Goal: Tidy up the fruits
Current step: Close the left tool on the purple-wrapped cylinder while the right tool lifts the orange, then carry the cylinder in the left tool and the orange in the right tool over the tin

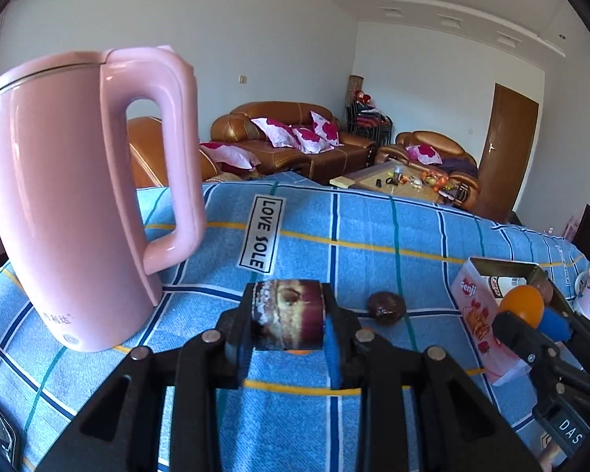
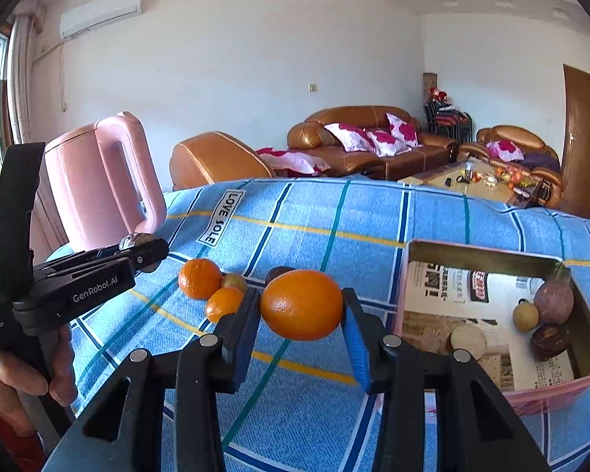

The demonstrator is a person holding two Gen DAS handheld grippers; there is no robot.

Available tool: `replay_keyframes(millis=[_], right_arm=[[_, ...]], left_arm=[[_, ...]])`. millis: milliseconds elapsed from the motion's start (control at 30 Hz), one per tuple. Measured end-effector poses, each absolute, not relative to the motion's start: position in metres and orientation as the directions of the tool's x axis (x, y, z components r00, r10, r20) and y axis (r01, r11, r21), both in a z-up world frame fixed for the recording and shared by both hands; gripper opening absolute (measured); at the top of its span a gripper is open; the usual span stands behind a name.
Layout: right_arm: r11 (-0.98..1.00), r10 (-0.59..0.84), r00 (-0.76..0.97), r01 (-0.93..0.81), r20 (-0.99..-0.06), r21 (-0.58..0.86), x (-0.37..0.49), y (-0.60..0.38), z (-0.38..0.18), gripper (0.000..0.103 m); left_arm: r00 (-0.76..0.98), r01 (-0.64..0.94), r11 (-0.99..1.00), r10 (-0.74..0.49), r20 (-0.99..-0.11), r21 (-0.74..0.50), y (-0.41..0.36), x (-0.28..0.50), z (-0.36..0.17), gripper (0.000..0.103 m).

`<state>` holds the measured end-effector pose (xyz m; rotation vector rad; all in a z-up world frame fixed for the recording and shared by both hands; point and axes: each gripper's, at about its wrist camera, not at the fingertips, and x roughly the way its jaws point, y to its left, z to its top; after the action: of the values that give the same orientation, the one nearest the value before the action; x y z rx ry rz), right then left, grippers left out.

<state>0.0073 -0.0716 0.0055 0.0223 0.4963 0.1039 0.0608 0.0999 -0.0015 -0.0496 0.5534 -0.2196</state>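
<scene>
Left gripper (image 1: 286,316) clamped on glossy purple-brown cylindrical fruit (image 1: 287,314), held above blue plaid cloth (image 1: 373,244). Right gripper (image 2: 302,306) clamped on dimpled oval orange (image 2: 302,305), beside pink box (image 2: 491,393). Box interior seen only in right view: paper-lined, four fruits inside. Smooth pink kettle (image 1: 78,196) upright on cloth.

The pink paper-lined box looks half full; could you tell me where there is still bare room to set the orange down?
Inside the pink paper-lined box, the left and middle newspaper lining is bare. Its right end is crowded: a purple fruit, a small yellow fruit and a dark brown fruit, with a pale round slice near the front.
</scene>
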Motion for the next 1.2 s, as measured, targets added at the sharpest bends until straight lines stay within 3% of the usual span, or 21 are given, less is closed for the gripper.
replay_keyframes(millis=[233,467,1200], right_arm=[[0.998,0.015,0.901,-0.036,-0.433,-0.041,0.006,-0.069,0.008,0.043],[0.998,-0.017,0.905,-0.011,-0.426,-0.063,0.006,-0.072,0.008,0.044],[0.998,-0.052,0.896,0.026,-0.442,-0.064,-0.005,-0.092,0.006,0.044]], left_arm=[[0.859,0.19,0.981,-0.145,-0.491,0.043,0.057,0.048,-0.001,0.031],[0.888,0.154,0.981,-0.085,-0.451,0.117,0.047,0.04,0.001,0.031],[0.883,0.129,0.984,-0.058,-0.465,0.124,0.034,0.029,0.001,0.031]])
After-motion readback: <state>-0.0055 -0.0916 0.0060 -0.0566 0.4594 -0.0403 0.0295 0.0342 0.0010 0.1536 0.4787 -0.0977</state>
